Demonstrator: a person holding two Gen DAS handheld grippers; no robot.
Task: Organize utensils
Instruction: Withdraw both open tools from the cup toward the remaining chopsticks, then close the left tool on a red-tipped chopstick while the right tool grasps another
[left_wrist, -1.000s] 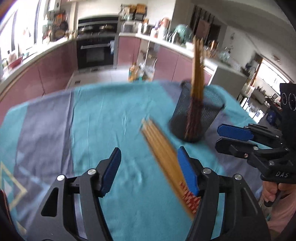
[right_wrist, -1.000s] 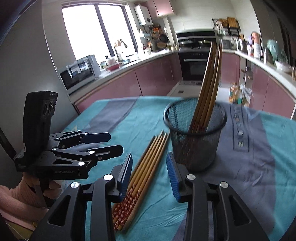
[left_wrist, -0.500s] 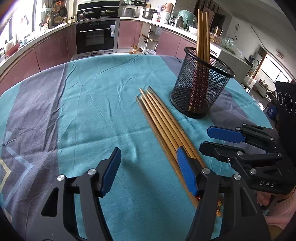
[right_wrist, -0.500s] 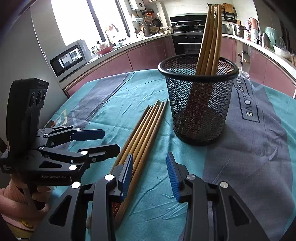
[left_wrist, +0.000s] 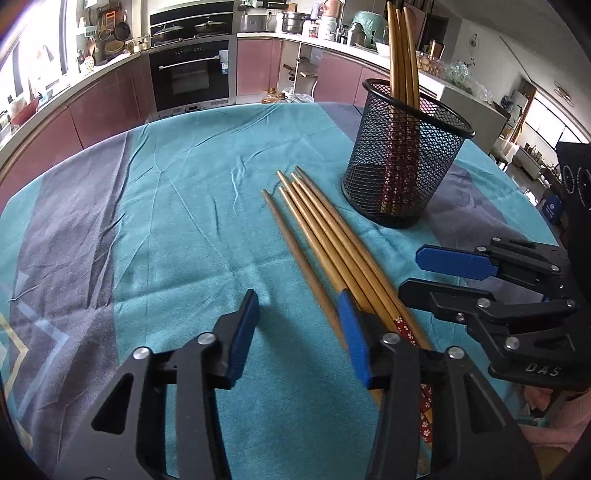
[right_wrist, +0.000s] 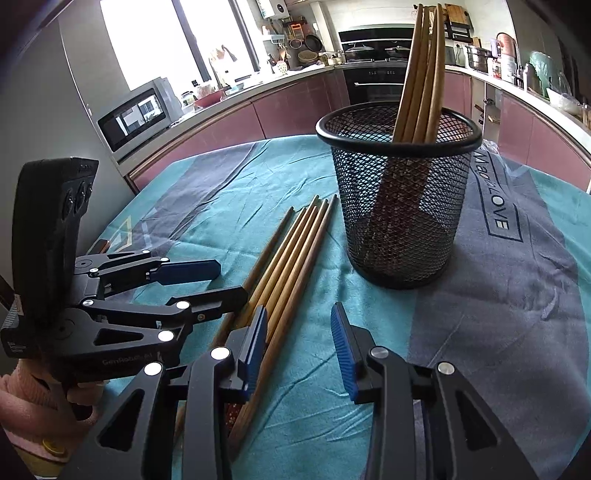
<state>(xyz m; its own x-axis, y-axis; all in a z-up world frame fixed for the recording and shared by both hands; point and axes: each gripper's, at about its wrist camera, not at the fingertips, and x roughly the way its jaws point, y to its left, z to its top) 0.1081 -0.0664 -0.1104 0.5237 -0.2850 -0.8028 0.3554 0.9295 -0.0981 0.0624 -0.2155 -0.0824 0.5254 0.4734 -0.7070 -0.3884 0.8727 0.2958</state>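
— Kitchen cabinets and an oven (left_wrist: 192, 79) ring the back; nearer, a surface under a teal and grey cloth (left_wrist: 166, 221) carries everything. What stands on it?

— Biggest is the black mesh cup (left_wrist: 402, 155), upright on the far right of the cloth, with several chopsticks already standing in it. Just beside its base, on the left, lies a bundle of loose chopsticks (left_wrist: 325, 236), flat on the cloth.

— Which way do they run?

— Their long axis goes from narrow tips near the cup back to the patterned red ends close to the person, slanting slightly.

— And the two tools?

— The left gripper (left_wrist: 299, 339) is spread wide and holds nothing; its right finger sits over the bundle, so the sticks lie at its right edge, not centred. The right gripper (right_wrist: 299, 347) is likewise spread and empty, with the bundle under its left finger.

— Which is nearer?

— Both flank the red ends closely; I'd judge either needs a small sideways shift, and the fingers must close across the sticks.
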